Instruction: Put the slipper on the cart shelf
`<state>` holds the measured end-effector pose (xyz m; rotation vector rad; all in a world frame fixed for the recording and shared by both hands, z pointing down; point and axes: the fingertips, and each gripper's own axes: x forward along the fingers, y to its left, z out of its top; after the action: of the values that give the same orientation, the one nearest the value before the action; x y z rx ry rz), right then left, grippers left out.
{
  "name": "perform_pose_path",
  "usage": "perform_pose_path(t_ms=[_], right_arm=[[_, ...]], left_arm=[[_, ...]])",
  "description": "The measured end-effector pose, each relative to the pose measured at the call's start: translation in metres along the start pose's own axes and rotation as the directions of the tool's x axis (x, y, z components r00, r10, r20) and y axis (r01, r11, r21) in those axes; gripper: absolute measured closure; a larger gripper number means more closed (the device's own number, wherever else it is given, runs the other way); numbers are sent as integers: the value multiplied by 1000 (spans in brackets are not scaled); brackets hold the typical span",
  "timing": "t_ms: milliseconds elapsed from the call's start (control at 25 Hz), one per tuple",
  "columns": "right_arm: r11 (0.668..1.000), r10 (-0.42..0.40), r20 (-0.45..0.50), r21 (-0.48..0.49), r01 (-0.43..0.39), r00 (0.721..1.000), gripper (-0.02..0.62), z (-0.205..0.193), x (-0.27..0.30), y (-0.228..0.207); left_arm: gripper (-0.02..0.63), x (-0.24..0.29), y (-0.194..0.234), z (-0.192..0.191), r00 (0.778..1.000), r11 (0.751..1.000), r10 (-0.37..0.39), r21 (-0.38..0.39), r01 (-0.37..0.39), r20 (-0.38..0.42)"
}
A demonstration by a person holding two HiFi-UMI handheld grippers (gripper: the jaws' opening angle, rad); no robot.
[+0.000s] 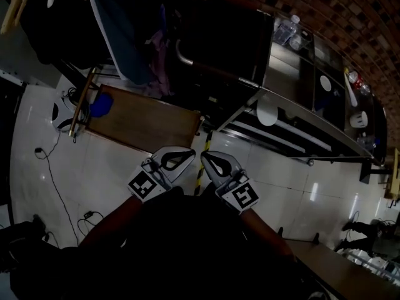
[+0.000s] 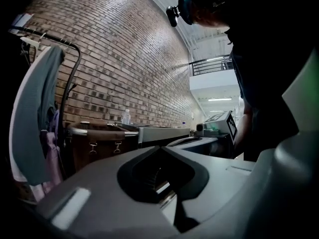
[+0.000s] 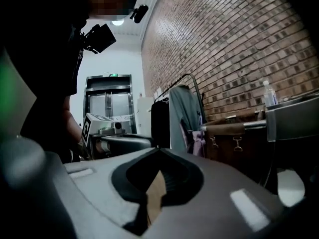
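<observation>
Left tongs [image 1: 185,156] [image 2: 160,152]: closed, tips together, nothing between them. Right tongs [image 3: 159,152] [image 1: 211,162]: closed likewise, empty. Both are held close in front of the person's body, tips nearly meeting and pointing away. Each gripper view shows the other tongs' marker cube off to one side.

Brick wall [image 2: 124,59] [image 3: 234,44]: runs along the far side, well beyond the tongs.

Floor [image 1: 281,174]: pale glossy tiles, directly below and ahead of the tongs. A yellow-and-black striped strip [image 1: 201,167] lies on it just under the tips.

Cart [image 1: 294,99] [image 3: 291,121]: metal, ahead and to the right of the tongs, well apart from them. A dark bag with a brown strap [image 2: 102,133] hangs at its near end.

Clothes rack [image 2: 75,78]: ahead and left of the tongs, with a grey garment [image 2: 35,123] [image 3: 182,113] hanging on it.

Brown board [image 1: 144,120]: flat on the floor, ahead-left of the left tongs, near but not touching.

White oval thing [image 1: 267,112] [image 3: 291,187]: at the near corner of the cart, below its top deck, ahead-right of the right tongs. Too dark to confirm that this is the slipper; no other view shows the slipper clearly.

Bottle [image 1: 290,27] [image 2: 126,116]: clear, upright on the cart top, far from both tongs.

Blue thing [image 1: 100,105]: at the far-left corner of the brown board; kind not discernible.

Cable [image 1: 53,180]: thin, dark, trailing over the floor left of the left tongs.
</observation>
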<state>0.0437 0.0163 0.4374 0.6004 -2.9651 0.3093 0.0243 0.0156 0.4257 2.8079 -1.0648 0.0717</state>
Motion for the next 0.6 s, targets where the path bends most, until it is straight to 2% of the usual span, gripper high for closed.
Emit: perform_pose_path(t_ms=[360,600], right_arm=[[992,-114,-11,46,115,993,595,-5,109,67],[982,-180,-14,46,181,983,595,0,145,95]], left_arm=[[600,-109,70,-15,995,995,-103,-15,103,-13],[600,-157,98,-13,989,989,-149,-6,149,-12]])
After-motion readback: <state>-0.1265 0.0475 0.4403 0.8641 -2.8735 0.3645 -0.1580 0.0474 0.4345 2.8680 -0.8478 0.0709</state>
